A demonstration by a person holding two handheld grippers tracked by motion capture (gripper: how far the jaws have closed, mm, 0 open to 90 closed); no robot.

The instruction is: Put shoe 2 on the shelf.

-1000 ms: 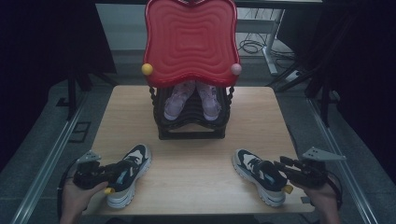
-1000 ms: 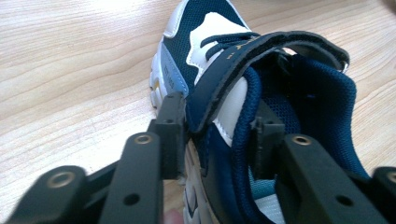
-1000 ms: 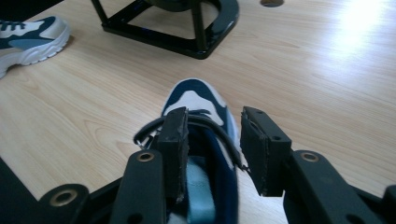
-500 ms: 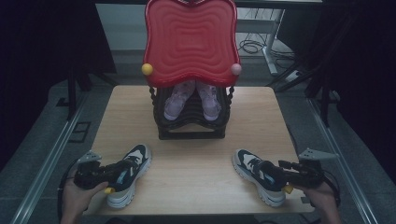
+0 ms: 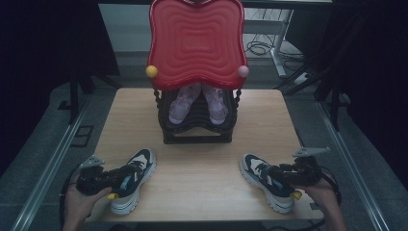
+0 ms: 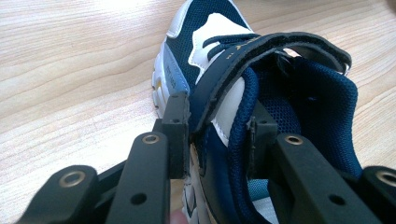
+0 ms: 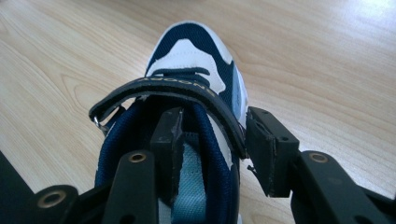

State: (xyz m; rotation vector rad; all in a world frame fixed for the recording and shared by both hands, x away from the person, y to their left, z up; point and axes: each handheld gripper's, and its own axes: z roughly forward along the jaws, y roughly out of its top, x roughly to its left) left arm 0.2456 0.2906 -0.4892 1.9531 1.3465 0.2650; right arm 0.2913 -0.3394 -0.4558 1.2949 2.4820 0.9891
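Right hand-held gripper (image 5: 279,179) has crept down the surface (image 5: 202,192) with its navy sneaker (image 5: 267,182), jaws straddling the collar wall ungripped; left hand-held gripper (image 5: 118,175) clamps its sneaker (image 5: 132,180); next, probably squeeze, lift toward rack (image 5: 197,120).

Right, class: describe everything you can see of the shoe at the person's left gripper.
The left shoe is a navy mesh trainer with white panels, a pale blue side patch, a white sole and a dark strap across the laces. It lies on the wooden table, near its front left corner, toe pointing away from the person. The left gripper has one of its fingers outside the shoe's side wall and the other inside the opening, pinching the wall.
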